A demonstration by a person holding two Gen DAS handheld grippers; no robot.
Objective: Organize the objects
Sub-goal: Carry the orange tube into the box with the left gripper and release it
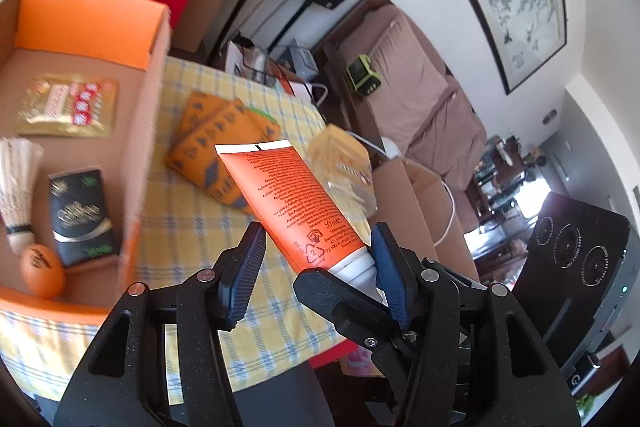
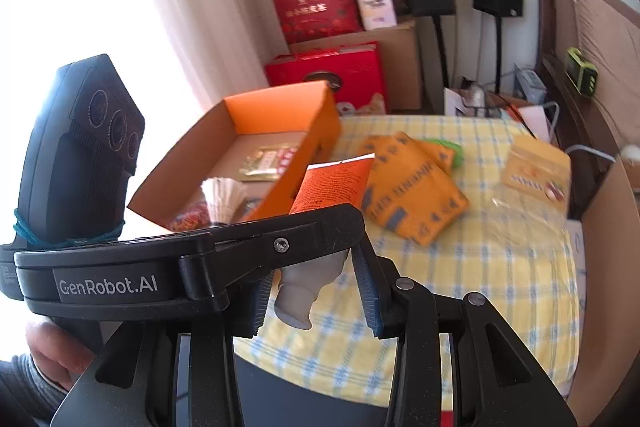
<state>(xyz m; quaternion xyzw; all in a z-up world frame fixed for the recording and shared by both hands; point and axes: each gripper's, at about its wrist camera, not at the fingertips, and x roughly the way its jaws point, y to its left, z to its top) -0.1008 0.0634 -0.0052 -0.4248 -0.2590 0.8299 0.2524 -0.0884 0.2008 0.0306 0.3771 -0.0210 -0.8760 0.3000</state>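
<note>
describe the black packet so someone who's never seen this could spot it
Look inside the orange cardboard box on the checked tablecloth. The black packet lies beside the shuttlecock and orange egg; it is the only dark item inside.

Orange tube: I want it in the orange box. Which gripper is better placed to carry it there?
Left, probably: the left gripper straddles the body of the orange tube, with the orange box right beside it. The right gripper only flanks the white cap.

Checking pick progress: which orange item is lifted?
The tube, raised between jaws; the packets lie on the cloth, the ball in the box.
</note>
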